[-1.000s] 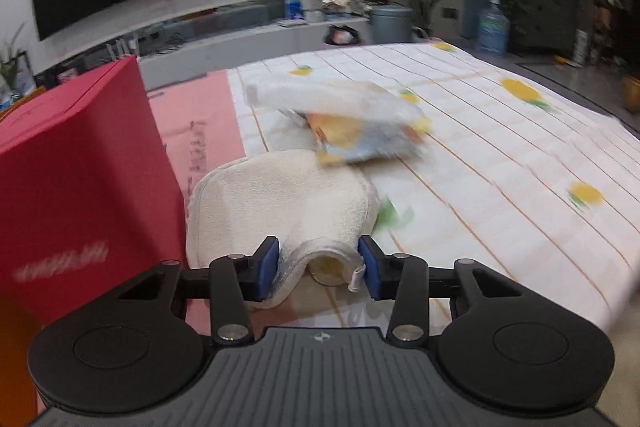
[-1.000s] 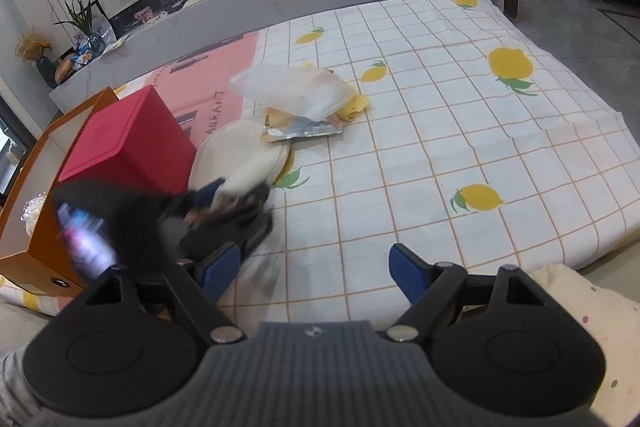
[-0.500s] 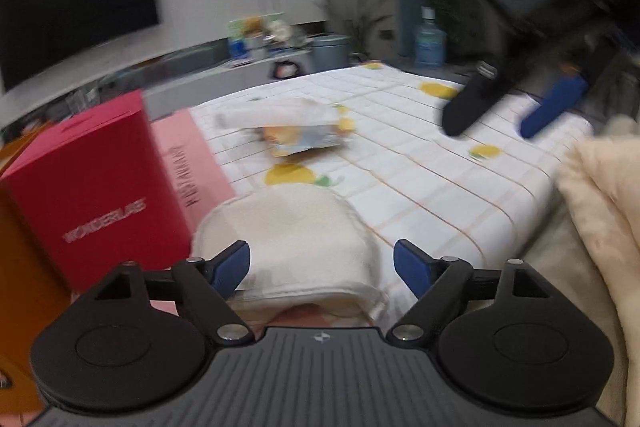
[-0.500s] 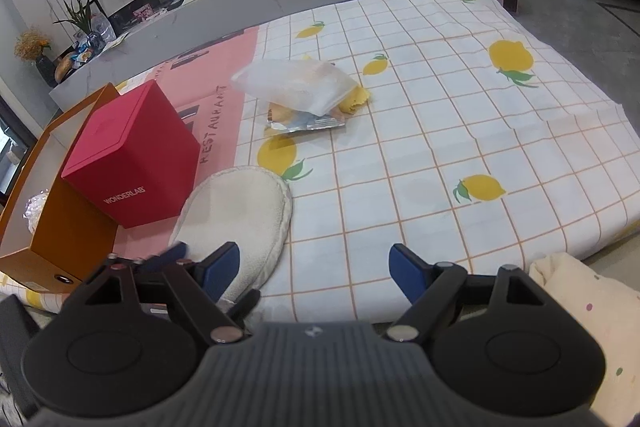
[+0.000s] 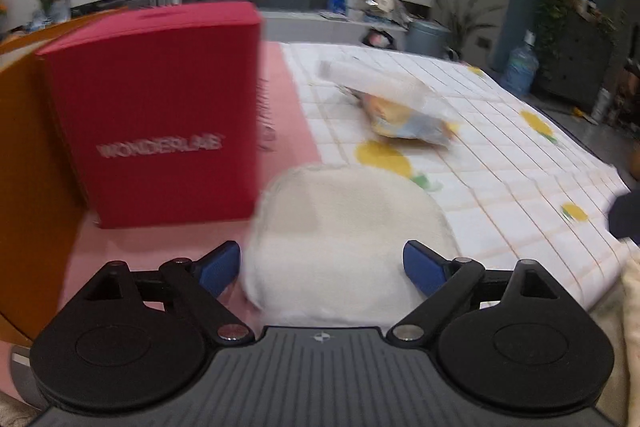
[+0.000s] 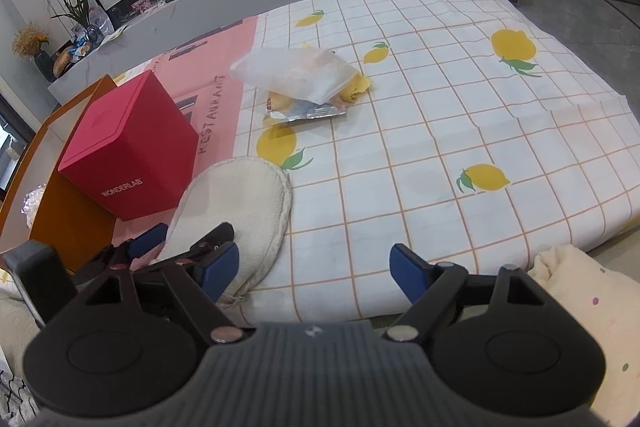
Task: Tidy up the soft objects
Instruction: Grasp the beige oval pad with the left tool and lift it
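A cream terry pad (image 5: 344,219) lies flat on the lemon-print sheet (image 6: 480,107), beside a red box (image 6: 128,147). My left gripper (image 5: 322,263) stands over the pad's near edge with its jaws opening. The pad lies between and ahead of the blue pads, which do not press on it. From the right wrist view the left gripper (image 6: 184,243) shows at the pad's (image 6: 240,199) near end. Farther back a clear plastic bag (image 6: 296,75) rests on something yellow and a foil packet (image 6: 308,111). My right gripper (image 6: 314,265) is open over the sheet's near edge, with nothing in it.
The red box (image 5: 160,115) leans against an orange open box (image 6: 72,219) at the left. A cream dotted blanket (image 6: 588,291) lies at the lower right, off the sheet. A pink mat (image 6: 224,47) borders the sheet on the left.
The left gripper let go of the cream pad, opened wide and drew back a little; its view swung toward the red box. The pad now lies flat. The right gripper stayed put.
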Demonstrator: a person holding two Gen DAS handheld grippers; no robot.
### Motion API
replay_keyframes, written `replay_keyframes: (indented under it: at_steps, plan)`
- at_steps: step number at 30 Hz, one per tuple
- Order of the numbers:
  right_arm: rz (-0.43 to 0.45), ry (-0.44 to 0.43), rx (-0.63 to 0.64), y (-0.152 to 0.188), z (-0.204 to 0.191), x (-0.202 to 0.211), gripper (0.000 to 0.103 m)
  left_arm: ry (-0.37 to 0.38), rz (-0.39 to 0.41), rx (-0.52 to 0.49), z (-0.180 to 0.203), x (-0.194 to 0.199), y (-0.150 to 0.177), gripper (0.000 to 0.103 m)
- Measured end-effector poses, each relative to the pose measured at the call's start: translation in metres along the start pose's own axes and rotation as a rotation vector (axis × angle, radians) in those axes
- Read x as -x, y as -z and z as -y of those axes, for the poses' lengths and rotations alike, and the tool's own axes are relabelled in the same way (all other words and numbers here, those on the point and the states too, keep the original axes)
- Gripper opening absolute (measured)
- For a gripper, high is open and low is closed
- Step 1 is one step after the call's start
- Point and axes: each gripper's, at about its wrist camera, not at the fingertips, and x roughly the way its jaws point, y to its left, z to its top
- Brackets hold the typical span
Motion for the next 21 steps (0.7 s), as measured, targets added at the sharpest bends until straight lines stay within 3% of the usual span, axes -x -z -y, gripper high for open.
replay_keyframes:
  at_steps: [4,8,13,16,19,21]
  plan:
    - [-0.015,0.010,-0.005,0.001,0.002,-0.005,0.083,0.084,-0.015,-0.084,0.016,0.006,0.005,0.103]
    - [-0.038,0.027,-0.027,0.001,0.007,-0.012,0.083,0.109,-0.052,-0.228,0.035,0.008,0.006,0.103]
    - [-0.044,0.036,-0.038,0.000,0.010,-0.014,0.083,0.172,-0.143,-0.165,0.037,0.001,-0.005,0.103]
    - [-0.044,0.034,-0.033,0.000,0.009,-0.014,0.084,0.121,-0.120,-0.206,0.044,-0.006,-0.004,0.103]
    - [-0.048,0.035,-0.030,0.000,0.009,-0.014,0.084,0.121,-0.059,-0.213,0.049,-0.003,0.002,0.092]
    - [-0.049,0.033,-0.031,0.001,0.009,-0.014,0.084,0.127,-0.040,-0.212,0.051,0.001,0.004,0.073]
